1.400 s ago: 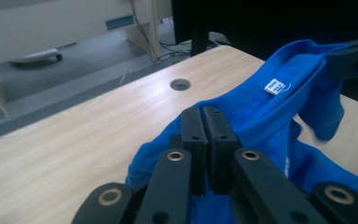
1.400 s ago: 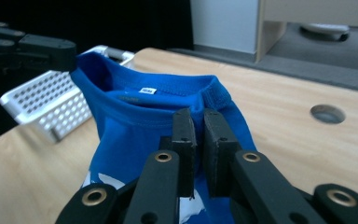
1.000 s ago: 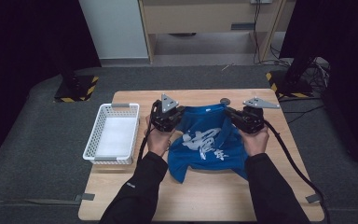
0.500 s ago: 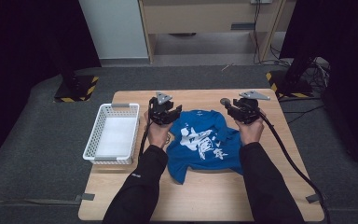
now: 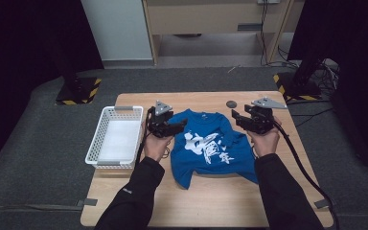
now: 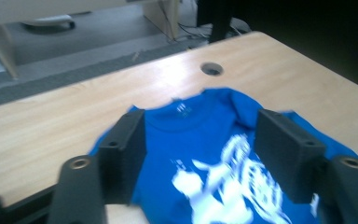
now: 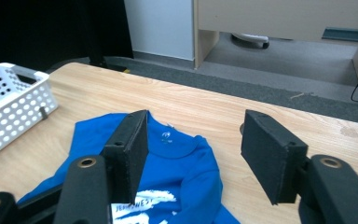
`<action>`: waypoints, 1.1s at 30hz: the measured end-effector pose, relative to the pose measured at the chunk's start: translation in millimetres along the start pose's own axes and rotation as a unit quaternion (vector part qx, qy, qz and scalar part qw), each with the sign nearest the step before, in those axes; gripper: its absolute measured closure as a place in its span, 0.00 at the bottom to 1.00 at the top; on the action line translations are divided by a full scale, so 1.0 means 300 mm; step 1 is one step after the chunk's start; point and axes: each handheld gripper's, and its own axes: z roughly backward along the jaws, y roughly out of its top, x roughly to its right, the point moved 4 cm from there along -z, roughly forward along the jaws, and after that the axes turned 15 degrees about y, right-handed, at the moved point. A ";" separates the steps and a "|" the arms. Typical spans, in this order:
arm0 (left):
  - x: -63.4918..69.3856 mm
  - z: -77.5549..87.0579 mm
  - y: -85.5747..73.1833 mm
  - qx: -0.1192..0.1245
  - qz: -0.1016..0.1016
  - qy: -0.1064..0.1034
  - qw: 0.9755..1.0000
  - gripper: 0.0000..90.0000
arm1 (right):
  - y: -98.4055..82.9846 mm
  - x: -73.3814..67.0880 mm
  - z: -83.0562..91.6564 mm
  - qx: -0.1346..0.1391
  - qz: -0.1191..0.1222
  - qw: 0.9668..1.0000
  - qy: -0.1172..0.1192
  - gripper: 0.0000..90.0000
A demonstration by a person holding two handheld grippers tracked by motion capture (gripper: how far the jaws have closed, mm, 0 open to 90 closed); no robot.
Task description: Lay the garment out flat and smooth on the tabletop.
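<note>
Blue T-shirt is lying flat on the wooden table, about mid-table, collar pointing toward the far edge, white print facing up. Bottom hem is looking a bit rumpled and folded at the near left corner. In the left gripper view the shirt is sitting right under the jaws, blurred; in the right gripper view the collar and one shoulder are showing below and between the jaws.

Left gripper is hovering at the shirt's left shoulder, jaws pointing across toward the collar. Jaws have just been opening and are standing apart now, nothing pinched between them, cloth only lying beneath. Left hand is gripping the handle just beside the shirt's left edge.

Right gripper is hovering at the shirt's right shoulder, jaws pointing in toward the collar. Its jaws have also just been opening, standing well apart, nothing clamped; whether the lower pad is brushing cloth, cannot tell. Right hand is holding it, black cable trailing back off the near right side.

White perforated basket is sitting on the left side of the table, near the left hand but apart from the shirt. Small round hole is showing in the tabletop beyond the collar. Grey carpet is surrounding the table.
</note>
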 end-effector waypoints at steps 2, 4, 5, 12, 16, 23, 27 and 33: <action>0.010 0.018 -0.022 -0.007 -0.006 -0.007 1.000 0.32 | -0.011 -0.006 0.018 -0.002 0.000 1.000 0.003 0.43; 0.019 0.035 -0.046 -0.014 -0.019 -0.012 1.000 0.32 | -0.028 -0.008 0.034 -0.006 -0.002 1.000 0.004 0.40; 0.022 0.044 -0.059 -0.015 -0.023 -0.013 1.000 0.31 | -0.038 -0.008 0.041 -0.007 -0.003 1.000 0.006 0.38; 0.020 0.096 -0.154 -0.011 -0.013 -0.010 1.000 0.25 | -0.140 -0.006 0.086 -0.022 -0.017 1.000 0.010 0.29; 0.014 0.099 -0.213 -0.033 0.006 -0.002 0.999 0.19 | -0.189 -0.017 0.095 -0.026 -0.020 0.999 0.010 0.24; 0.033 0.127 -0.302 -0.049 0.005 0.000 0.999 0.14 | -0.271 -0.038 0.109 -0.048 -0.016 0.999 0.010 0.19; 0.047 0.144 -0.361 -0.064 0.001 0.000 0.998 0.13 | -0.327 -0.040 0.122 -0.066 -0.017 0.998 0.011 0.15; 0.052 0.135 -0.444 -0.087 -0.009 0.009 0.996 0.11 | -0.415 -0.024 0.134 -0.106 -0.019 0.994 0.001 0.15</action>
